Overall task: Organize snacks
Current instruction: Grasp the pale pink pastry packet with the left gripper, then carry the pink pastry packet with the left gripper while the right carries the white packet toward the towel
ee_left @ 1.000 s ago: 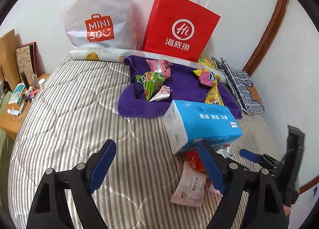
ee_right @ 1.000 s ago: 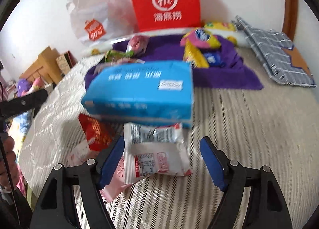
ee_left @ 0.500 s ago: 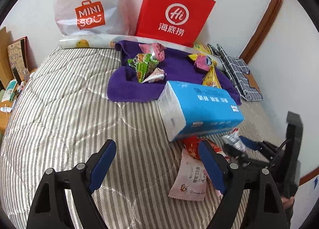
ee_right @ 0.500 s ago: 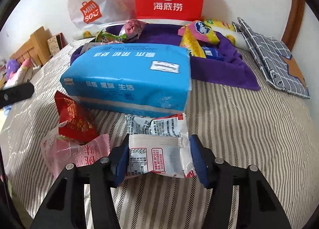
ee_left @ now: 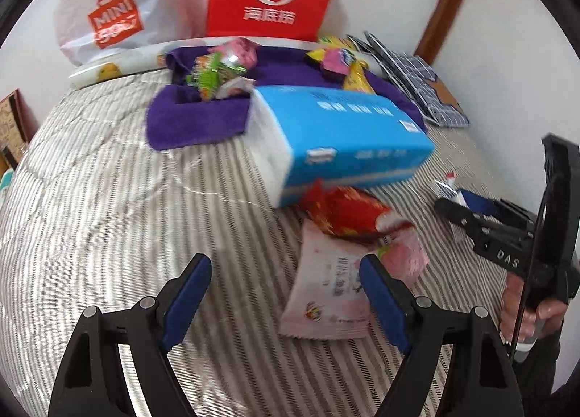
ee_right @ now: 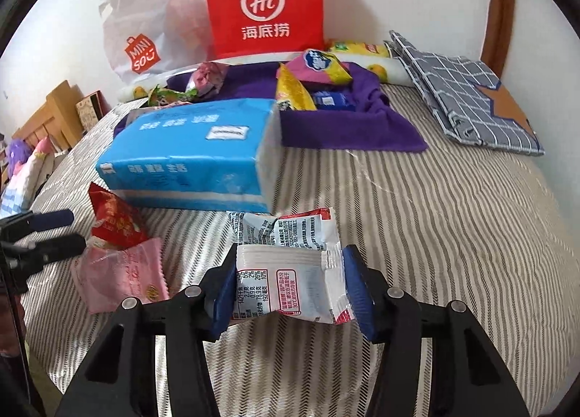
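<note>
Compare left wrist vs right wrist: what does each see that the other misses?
Left wrist only: the left gripper open over the striped bedding, the pink snack packet by its right finger; the right gripper seen from the side, a hand on its handle.

Right wrist only: the right gripper shut on the white snack packet, its printed label readable.

Both: the blue tissue pack, red snack packet, purple towel with snacks on it, red paper bag, white Miniso bag.
</note>
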`<state>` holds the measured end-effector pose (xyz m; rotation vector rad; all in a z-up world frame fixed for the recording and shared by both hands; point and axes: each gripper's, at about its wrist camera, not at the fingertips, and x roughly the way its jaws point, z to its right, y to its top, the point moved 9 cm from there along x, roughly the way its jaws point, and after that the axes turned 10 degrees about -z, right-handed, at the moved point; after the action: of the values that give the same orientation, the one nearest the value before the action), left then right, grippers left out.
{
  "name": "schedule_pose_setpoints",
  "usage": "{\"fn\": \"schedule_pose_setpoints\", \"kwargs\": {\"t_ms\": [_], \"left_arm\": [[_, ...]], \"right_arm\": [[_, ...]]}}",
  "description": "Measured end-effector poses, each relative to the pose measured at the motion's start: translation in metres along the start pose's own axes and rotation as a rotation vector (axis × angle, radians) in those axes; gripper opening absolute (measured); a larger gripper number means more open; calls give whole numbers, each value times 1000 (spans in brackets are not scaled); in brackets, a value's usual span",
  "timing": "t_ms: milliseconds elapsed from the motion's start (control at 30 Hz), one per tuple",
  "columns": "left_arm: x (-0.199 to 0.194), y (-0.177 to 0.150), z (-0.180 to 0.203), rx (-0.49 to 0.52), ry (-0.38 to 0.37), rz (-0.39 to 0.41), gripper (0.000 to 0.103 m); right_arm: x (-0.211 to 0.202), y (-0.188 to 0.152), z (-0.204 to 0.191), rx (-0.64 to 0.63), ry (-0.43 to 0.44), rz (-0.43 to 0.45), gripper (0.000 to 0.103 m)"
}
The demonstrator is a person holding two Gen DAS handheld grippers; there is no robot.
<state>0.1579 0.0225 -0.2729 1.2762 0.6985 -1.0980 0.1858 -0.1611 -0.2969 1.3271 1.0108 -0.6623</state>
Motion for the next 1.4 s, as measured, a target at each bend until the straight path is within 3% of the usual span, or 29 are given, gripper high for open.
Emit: {"fn": "schedule_pose_setpoints", "kwargs": {"t_ms": [100,267,333,400,433,600,767,967,1167,1400], "left_arm": [[5,-1,8,14,-16,-13,82],[11,0,14,46,44,-8,81],[12,0,16,59,74,1,69],[11,0,20,88,103,9,45],[11,0,22,100,104,11,39],[5,-1,12,86,94,28,36],[-1,2,-25,17,180,44,36],[-2,11,-62,-83,218,68,36],[4,14,-70,-151,180,57,38],[4,14,-71,-154,179,59,38]], "right_arm": [[1,-1,2,13,15,-1,54],[2,-1,4,25,29,-2,54],[5,-1,4,30,31,-12,54],[4,0,4,29,32,-3,54],[3,0,4,28,32,-3,54],[3,1,3,13,27,1,54],[5,10,5,-19,-39,27,54],[16,17,5,1,21,-15,54],[22,14,6,19,32,-43,56],[20,14,5,8,24,-41,56]]}}
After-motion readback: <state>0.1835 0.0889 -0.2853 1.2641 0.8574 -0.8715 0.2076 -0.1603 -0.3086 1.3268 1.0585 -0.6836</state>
